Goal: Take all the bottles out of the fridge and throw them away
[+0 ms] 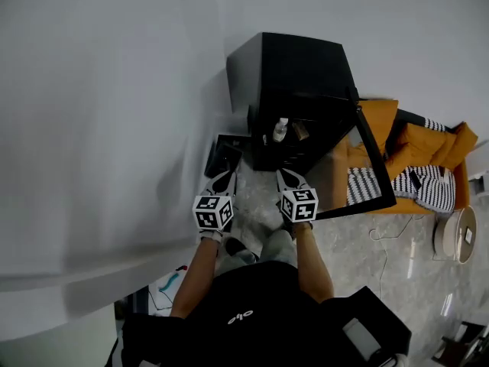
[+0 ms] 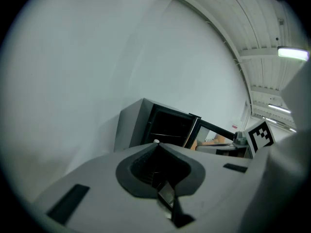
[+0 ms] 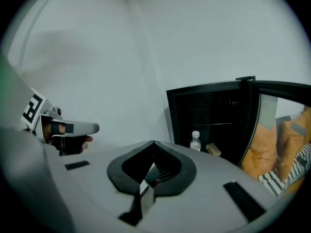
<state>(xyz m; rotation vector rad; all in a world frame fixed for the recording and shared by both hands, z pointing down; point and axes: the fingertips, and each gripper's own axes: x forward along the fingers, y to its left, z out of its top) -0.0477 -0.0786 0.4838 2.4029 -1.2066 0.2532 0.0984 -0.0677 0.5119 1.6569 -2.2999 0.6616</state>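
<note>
1. Left gripper: the fingers are closed tip to tip. Nothing is between them.
2. Right gripper: the fingers are likewise pressed together and hold nothing.
3. In the head view both grippers are held side by side in front of the person, apart from each other. Both point toward the fridge, and neither touches it.
4. The fridge is a small black unit. It stands on the floor against the white wall.
5. Its glass door is swung fully open to the right in the head view.
6. Contents of the fridge: one clear plastic bottle with a white cap. It stands upright on an inner shelf near the front edge.
7. A small brownish item lies just beside the bottle on the same shelf. Its type cannot be determined.
8. The upper shelves are dark, and their contents cannot be made out.
9. Beyond the open door is an orange sofa with a black-and-white striped fabric on it.
</note>
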